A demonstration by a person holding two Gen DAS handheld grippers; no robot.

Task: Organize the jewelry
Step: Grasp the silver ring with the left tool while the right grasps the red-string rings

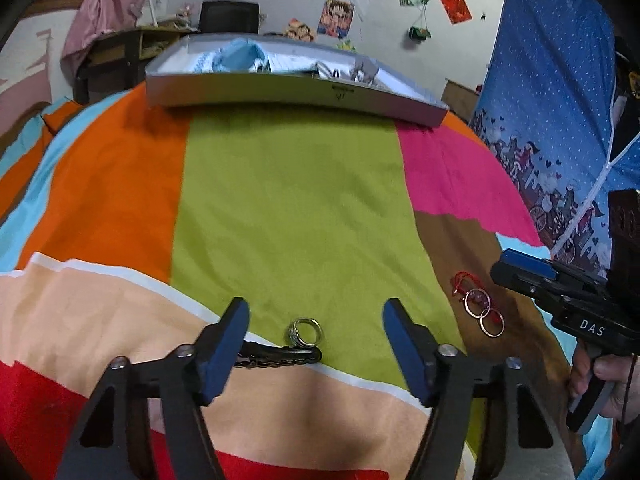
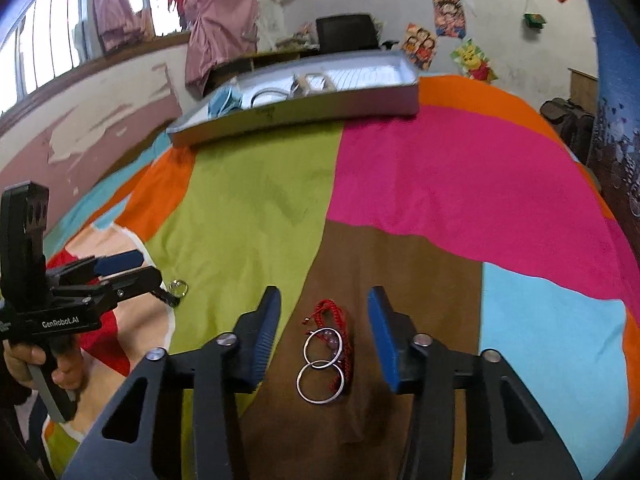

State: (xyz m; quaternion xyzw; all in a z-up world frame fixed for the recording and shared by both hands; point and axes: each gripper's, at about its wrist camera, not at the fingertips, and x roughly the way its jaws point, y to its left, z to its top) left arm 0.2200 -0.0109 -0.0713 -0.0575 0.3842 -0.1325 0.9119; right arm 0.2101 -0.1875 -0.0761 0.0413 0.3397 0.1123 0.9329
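A silver ring [image 1: 305,332] lies on the green patch of the cloth next to a dark beaded bracelet [image 1: 276,356]. My left gripper [image 1: 316,336] is open, its fingers either side of them, just above the cloth. Two thin silver bangles [image 2: 322,364] tied with a red cord [image 2: 326,312] lie on the brown patch. My right gripper [image 2: 324,336] is open around them. The bangles also show in the left wrist view [image 1: 482,312]. The ring shows in the right wrist view [image 2: 178,287]. The grey jewelry box [image 1: 280,88] sits open at the far edge.
The multicoloured patchwork cloth [image 1: 288,200] covers the surface. The box [image 2: 304,100] holds a light blue pouch [image 1: 240,56] and other pieces. A blue patterned curtain [image 1: 560,120] hangs at the right. A desk and black chair [image 2: 346,34] stand behind.
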